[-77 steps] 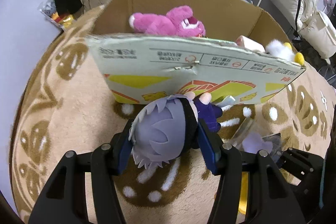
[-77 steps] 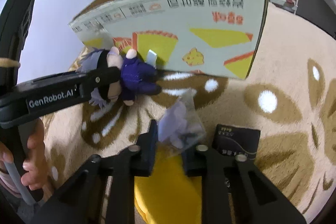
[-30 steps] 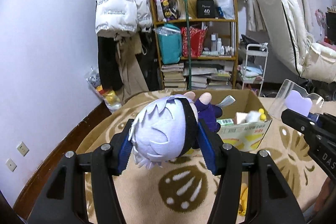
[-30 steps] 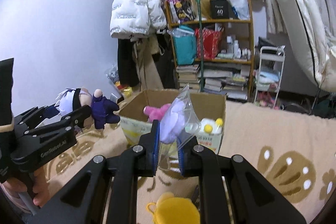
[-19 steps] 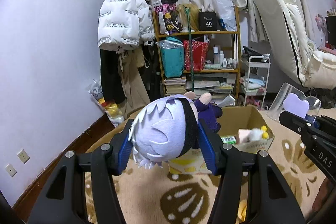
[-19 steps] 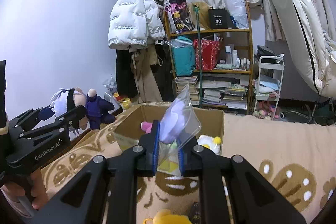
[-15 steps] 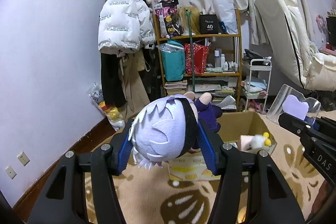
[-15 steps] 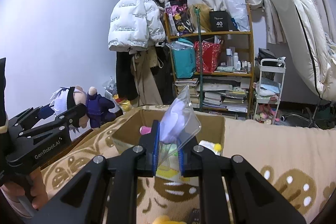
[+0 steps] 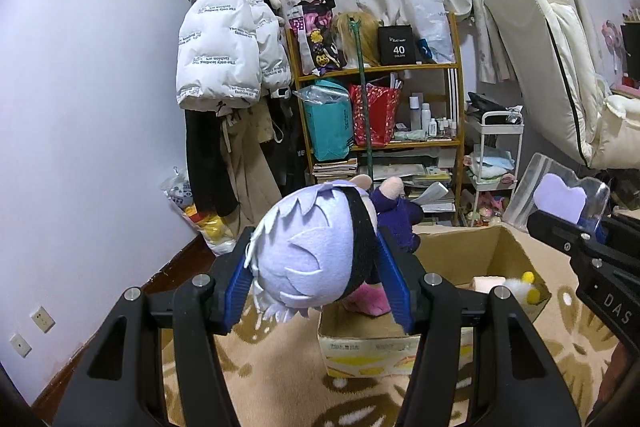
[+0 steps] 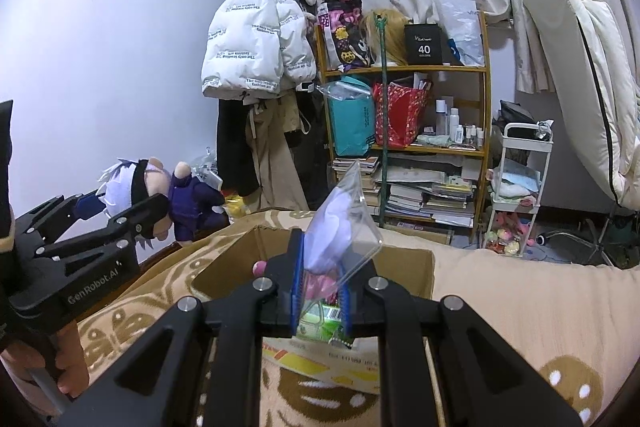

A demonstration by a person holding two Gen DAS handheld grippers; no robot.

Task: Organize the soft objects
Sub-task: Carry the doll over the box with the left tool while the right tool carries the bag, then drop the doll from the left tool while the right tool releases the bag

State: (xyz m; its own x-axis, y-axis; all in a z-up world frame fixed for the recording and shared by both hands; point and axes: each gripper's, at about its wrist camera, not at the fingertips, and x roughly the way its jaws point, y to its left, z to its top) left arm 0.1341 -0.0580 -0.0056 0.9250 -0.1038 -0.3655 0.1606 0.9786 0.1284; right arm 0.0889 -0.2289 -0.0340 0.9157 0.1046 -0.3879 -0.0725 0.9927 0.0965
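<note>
My left gripper (image 9: 316,279) is shut on a plush doll (image 9: 316,267) with pale lilac hair, a black blindfold and a dark purple body, held high in the air. It also shows in the right wrist view (image 10: 160,191). My right gripper (image 10: 322,287) is shut on a clear plastic bag with a lilac soft item (image 10: 340,227), also raised; the bag shows in the left wrist view (image 9: 560,193). An open cardboard box (image 9: 456,247) stands on the beige rug below, holding a pink plush (image 9: 366,301) and a white and yellow plush (image 9: 520,285).
A wooden shelf (image 9: 400,107) with bags, books and bottles stands against the back wall. A white puffer jacket (image 9: 224,51) hangs at the left. A white cart (image 9: 496,155) and a cream mattress (image 9: 560,67) stand at the right. The patterned rug (image 10: 520,307) covers the floor.
Both grippers have risen from floor level beside the box to well above it, carrying the doll and the bag. The box now sits lower and closer in both views.
</note>
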